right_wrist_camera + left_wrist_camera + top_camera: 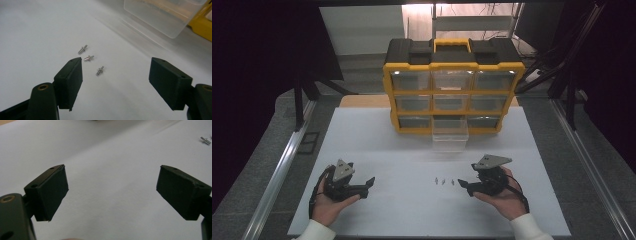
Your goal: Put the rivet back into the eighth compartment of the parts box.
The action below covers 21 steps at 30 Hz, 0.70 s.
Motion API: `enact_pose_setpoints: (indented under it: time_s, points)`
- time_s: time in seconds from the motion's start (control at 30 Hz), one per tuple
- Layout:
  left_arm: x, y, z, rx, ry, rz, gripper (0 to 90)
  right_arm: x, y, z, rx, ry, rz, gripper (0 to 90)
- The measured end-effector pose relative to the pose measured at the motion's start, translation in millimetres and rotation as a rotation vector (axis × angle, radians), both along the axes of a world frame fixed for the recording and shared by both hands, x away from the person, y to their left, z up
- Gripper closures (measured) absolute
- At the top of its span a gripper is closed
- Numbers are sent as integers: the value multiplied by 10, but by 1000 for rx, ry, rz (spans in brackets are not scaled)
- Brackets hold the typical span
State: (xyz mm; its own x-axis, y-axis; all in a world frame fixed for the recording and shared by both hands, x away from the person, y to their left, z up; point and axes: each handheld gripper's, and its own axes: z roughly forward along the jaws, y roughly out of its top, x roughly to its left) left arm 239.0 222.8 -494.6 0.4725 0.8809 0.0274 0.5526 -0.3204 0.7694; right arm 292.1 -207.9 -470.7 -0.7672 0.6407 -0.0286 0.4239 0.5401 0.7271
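We note a white table (377, 135) under the high view, with a yellow and black drawer cabinet (454, 85) standing upright at its far middle. The cabinet carries three rows of three clear drawers. One clear drawer (450, 136), bottom row, middle column, is pulled out toward us and rests over the table top; we also see its corner in the right gripper view.

Nearer us, the left gripper (368, 184) sits in the person's left hand (329, 202) at the left of the table, its jaws spread wide with only bare table between them in the left gripper view. The right gripper (464, 184) sits in the right hand (503, 197) at the right, jaws likewise spread and holding nothing.

Between the two grippers, closer to the right one, three small metal pins (90, 60) lie loose on the table, near each other but apart. They are in front of the open drawer, well clear of it.
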Motion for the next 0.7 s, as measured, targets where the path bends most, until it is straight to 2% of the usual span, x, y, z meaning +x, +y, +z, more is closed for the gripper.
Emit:
enact_pose_setpoints:
  time_s: [0.7]
  points:
    - [19,7,-22,10,9,-4,108,143,308,-49,-64,58,9,272]
